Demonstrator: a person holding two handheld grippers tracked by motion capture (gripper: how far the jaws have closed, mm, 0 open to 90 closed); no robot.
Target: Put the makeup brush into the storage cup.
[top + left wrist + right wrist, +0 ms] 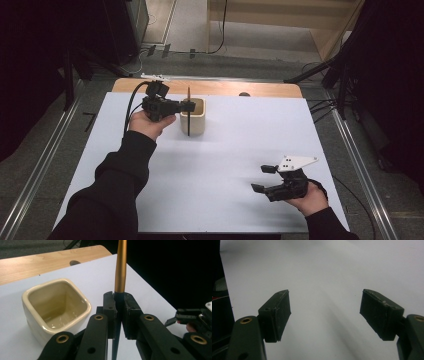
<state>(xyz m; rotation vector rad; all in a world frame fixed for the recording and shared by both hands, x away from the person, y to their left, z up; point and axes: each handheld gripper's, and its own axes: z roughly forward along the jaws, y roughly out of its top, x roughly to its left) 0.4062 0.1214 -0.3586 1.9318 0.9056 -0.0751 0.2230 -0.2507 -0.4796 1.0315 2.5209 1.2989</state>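
My left gripper point(119, 315) has its jaws clamped tight on a slim upright stick — a brush or pen point(121, 267), I'd guess, gold-brown above the pads and dark below. The cream square cup point(56, 307) sits just to that gripper's left and a little below, and it looks empty. My right gripper point(325, 312) hangs with its jaws spread wide, holding nothing, above bare white table point(324, 270).

My worry is the stick's lower end: it reaches well below the pads, so if I swing across too low it could strike the cup's rim and tip the cup or twist in the grip. The hold is on a narrow round shaft, so it might pivot.

The left gripper view gives me the cup's interior and the clamp itself; the high view shows the stick in front of the cup's left wall, with the right gripper well apart — near the table's front right
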